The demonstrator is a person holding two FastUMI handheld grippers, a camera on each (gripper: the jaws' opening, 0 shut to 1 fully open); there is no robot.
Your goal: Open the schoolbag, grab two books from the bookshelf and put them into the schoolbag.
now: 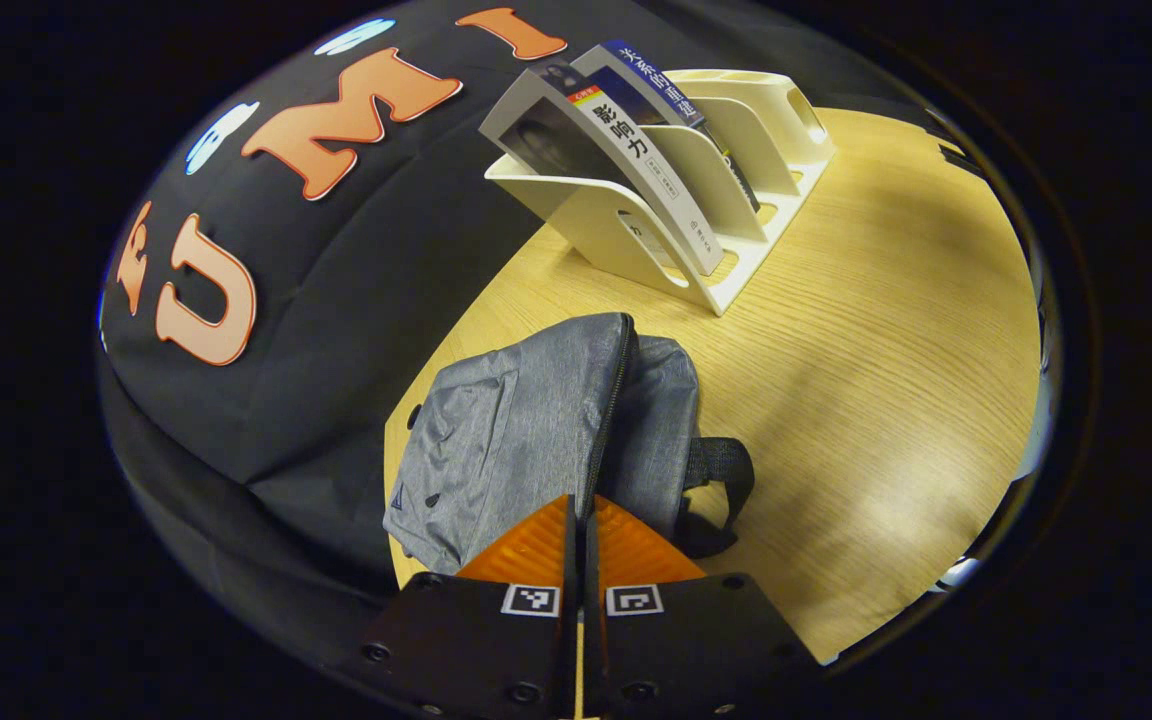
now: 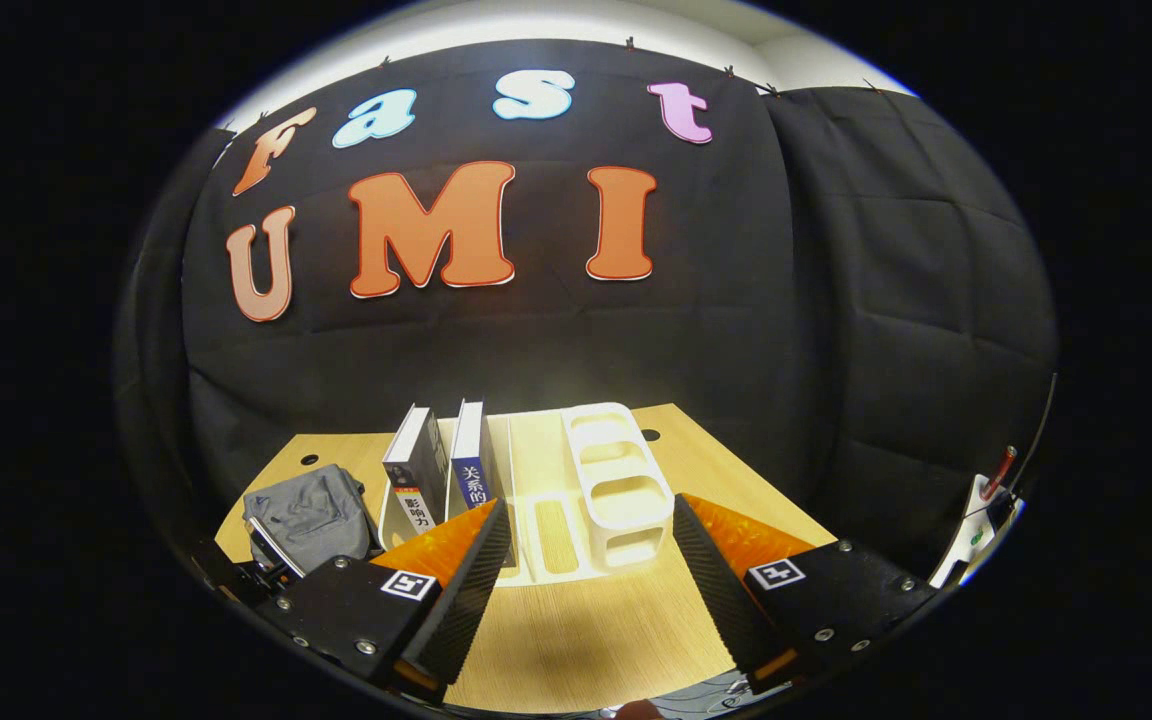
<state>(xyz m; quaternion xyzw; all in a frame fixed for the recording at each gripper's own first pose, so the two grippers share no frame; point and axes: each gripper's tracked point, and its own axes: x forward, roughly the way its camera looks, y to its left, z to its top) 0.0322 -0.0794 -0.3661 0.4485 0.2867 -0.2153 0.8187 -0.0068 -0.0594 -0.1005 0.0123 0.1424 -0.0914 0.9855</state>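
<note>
Here, left gripper (image 1: pixel 581 520) fingers together over schoolbag (image 1: pixel 536 430); right gripper (image 2: pixel 591 540) fingers apart facing bookshelf (image 2: pixel 616 480).

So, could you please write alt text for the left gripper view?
A grey schoolbag, zipper closed, lies on a wooden table just ahead of the shut left hand-held gripper. Behind it, a white bookshelf holds two leaning books.

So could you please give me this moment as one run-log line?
stage: opening schoolbag | left claw: shut at zipper | right claw: open, facing bookshelf | books: both shelved
</note>
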